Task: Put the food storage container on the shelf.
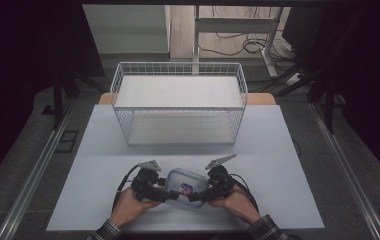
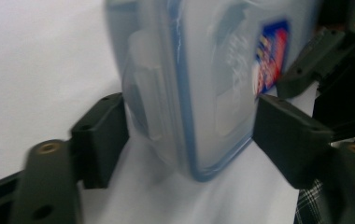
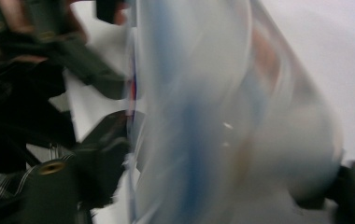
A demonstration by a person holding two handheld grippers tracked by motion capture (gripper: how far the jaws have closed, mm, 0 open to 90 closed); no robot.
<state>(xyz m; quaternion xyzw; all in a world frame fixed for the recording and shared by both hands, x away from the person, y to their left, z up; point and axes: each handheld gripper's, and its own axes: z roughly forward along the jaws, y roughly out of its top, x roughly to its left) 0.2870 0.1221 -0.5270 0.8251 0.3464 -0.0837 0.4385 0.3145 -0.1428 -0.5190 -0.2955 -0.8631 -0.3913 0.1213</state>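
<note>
A clear plastic food container [image 1: 185, 182] with a blue-rimmed lid and a red-and-blue label lies near the table's front edge. My left gripper [image 1: 165, 189] comes at it from the left and my right gripper [image 1: 201, 189] from the right. In the left gripper view the container [image 2: 203, 93] sits between the two black jaws, and both pads [image 2: 278, 130] touch its sides. In the blurred right gripper view the container [image 3: 222, 116] spans the whole gap of my right gripper [image 3: 231, 163], pressed between its jaws. The other gripper's jaws [image 2: 315, 56] hold the far end.
A white wire basket [image 1: 178, 65] with a white floor stands at the back middle of the pale table [image 1: 278, 175]. Open table surface lies between it and the container. Desk legs and cables are on the floor behind.
</note>
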